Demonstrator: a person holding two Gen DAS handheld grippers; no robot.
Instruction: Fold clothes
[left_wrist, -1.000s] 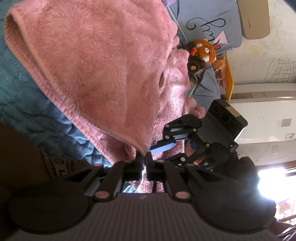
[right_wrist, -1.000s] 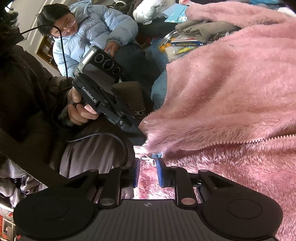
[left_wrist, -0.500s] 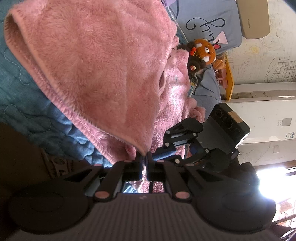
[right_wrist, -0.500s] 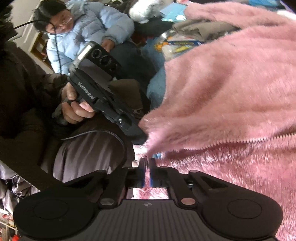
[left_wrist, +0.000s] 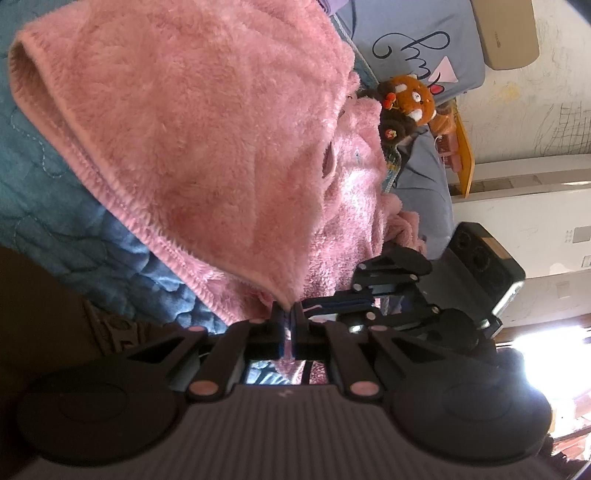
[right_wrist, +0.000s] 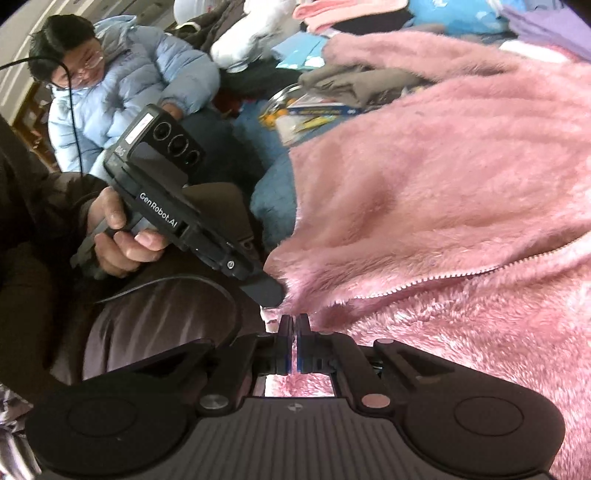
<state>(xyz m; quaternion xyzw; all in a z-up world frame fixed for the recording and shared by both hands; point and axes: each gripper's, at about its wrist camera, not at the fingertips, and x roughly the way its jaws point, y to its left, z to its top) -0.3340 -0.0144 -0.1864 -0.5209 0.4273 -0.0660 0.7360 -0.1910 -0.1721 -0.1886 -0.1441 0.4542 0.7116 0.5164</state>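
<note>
Both grippers are clamped on pink fleece right now. Left gripper (left_wrist: 287, 317) has its jaws pinched tight on a corner of the pink fleece jacket (left_wrist: 207, 140), which hangs up and away from it in a big folded flap; right gripper (right_wrist: 292, 325) is squeezed together on the fuzzy hem just beside it, the two tools almost touching. That jacket fills most of both views, spread over a blue quilted blanket (left_wrist: 48, 206), its zipper (right_wrist: 461, 275) running open across the right wrist view.

Crowding the space: a person in a dark jacket, whose hand (right_wrist: 118, 240) grips the left tool's handle, and behind them a second person in a light blue puffer coat (right_wrist: 122, 92). A heap of other clothes (right_wrist: 351, 77) lies past the fleece, with a book or box among it, its print too blurred to read. Over in the left wrist view, a blue-grey pillow (left_wrist: 413, 40) carries looping black script I cannot make out, and an orange plush toy (left_wrist: 410, 99) leans against it.

Readable lettering: "GenRobot.AI" in white on the left tool's body.
</note>
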